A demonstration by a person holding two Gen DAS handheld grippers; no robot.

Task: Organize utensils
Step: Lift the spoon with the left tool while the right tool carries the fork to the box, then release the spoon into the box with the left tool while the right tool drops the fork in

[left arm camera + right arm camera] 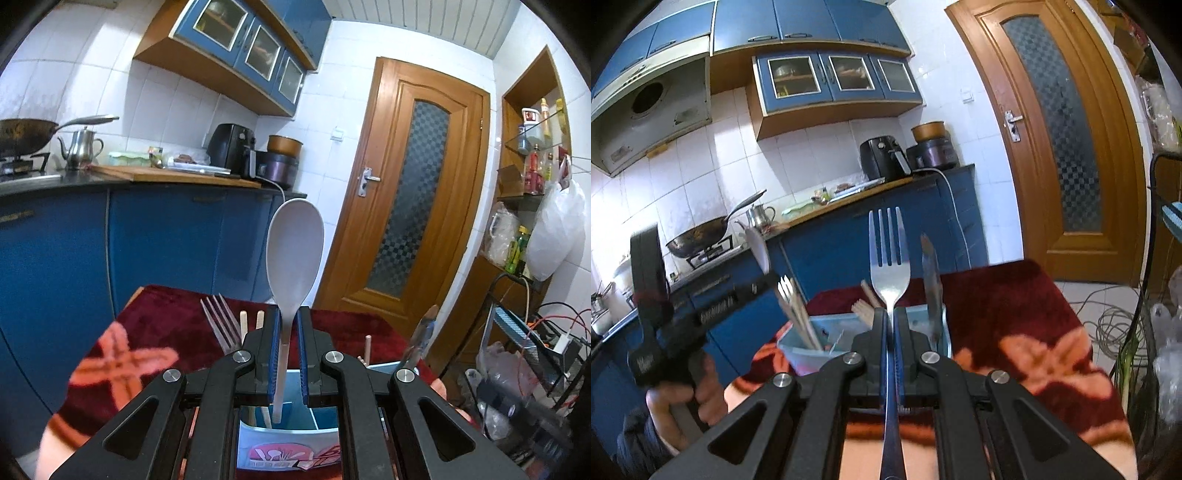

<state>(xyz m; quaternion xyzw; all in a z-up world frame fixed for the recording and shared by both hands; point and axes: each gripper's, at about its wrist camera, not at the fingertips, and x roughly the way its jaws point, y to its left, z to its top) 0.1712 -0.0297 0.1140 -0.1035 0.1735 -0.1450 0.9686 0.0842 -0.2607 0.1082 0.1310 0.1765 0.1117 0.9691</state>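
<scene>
The left claw (288, 325) is clamped on the handle of a white spoon (295, 243), bowl up, handle end hanging just above the blue holder (288, 432) that stands on the red-clothed surface (162, 325). The right claw (890, 325) is pinched tight on the neck of a steel fork (889, 258), tines up, its handle running back under the claw. The right wrist view shows the holder (801, 350) just beyond the fork, with chopsticks (798, 314) in its left compartment and a knife (932, 291) standing at its right side; a hand (683, 398) carries the left claw over it from the left.

The step in hand looks like sorting: both utensils are lifted and poised over the holder, neither one seated yet. Which compartment each is meant for I cannot tell.

Next, each piece needs its handle tip lined up over a free compartment, clear of the chopsticks and knife, then lowered straight down before the claw lets go. The spoon looks nearer to going in. With two claws crowding one small holder, taking them one at a time seems wise, lest the light box tip.
</scene>
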